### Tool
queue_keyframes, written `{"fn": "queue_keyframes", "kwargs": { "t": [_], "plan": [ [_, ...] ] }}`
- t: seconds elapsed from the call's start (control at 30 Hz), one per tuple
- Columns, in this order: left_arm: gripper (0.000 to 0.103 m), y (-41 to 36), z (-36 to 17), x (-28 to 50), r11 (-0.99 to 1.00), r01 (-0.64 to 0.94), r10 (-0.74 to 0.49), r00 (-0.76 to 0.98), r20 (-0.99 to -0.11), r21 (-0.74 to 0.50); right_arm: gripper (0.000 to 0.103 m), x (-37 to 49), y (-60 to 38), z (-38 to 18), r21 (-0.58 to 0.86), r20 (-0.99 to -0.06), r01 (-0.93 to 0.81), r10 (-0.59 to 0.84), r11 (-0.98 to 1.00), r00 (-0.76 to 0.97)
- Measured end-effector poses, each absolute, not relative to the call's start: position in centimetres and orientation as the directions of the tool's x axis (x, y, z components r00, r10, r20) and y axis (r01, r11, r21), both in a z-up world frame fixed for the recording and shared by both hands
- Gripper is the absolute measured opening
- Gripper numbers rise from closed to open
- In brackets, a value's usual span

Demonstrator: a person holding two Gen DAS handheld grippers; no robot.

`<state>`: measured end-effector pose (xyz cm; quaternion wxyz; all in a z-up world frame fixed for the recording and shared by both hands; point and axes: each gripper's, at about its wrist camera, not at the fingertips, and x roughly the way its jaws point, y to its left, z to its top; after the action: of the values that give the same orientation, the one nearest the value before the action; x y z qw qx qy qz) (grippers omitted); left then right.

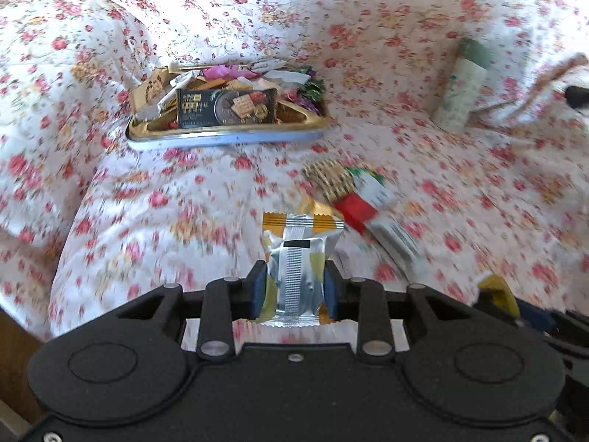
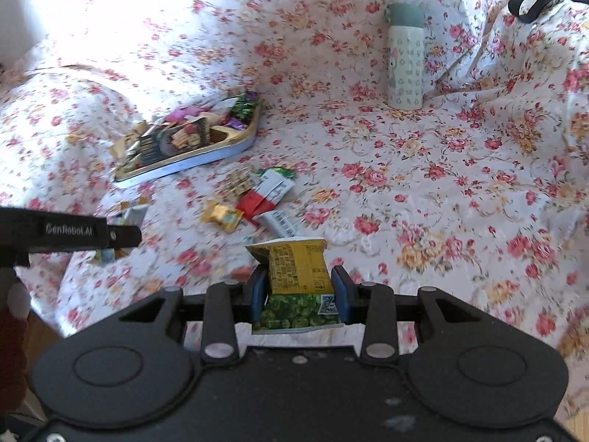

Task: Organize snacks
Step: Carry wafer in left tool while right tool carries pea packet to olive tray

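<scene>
My left gripper (image 1: 294,291) is shut on a silver snack packet with orange-striped ends (image 1: 298,254), held above the floral cloth. My right gripper (image 2: 299,296) is shut on a yellow-and-green snack packet (image 2: 296,276). A gold-rimmed tin tray (image 1: 224,136) heaped with wrapped snacks lies at the upper left in the left wrist view; the same tin tray (image 2: 228,154) shows left of centre in the right wrist view. A small pile of loose snacks (image 1: 353,191) lies on the cloth between tray and grippers; the right wrist view shows these loose snacks (image 2: 257,199) too.
A patterned bottle with a green cap (image 2: 405,59) stands upright at the back; the left wrist view shows the bottle (image 1: 464,84) at the right. A black strap (image 2: 541,3) lies at the far right. The left gripper's body (image 2: 66,234) juts in from the left. Wooden floor shows at the lower left.
</scene>
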<state>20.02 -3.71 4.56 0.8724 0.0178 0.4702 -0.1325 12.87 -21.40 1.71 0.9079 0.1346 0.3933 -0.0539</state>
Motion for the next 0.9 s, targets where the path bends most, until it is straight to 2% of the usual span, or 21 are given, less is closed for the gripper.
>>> {"fn": "queue_keyframes", "kwargs": {
  "t": [0.5, 0.9],
  "plan": [
    [0.040, -2.8, 4.6, 9.1, 0.968, 0.227, -0.210, 0.505, -0.837, -0.106, 0.039, 2.3, -18.0, 3.2, 0.199, -0.708, 0.114, 0.062, 0.973, 0.704],
    [0.040, -2.5, 4.4, 6.1, 0.972, 0.219, -0.194, 0.517, -0.833, -0.090, 0.039, -2.3, -17.0, 2.9, 0.218, -0.717, 0.088, 0.099, 0.972, 0.690]
  ]
}}
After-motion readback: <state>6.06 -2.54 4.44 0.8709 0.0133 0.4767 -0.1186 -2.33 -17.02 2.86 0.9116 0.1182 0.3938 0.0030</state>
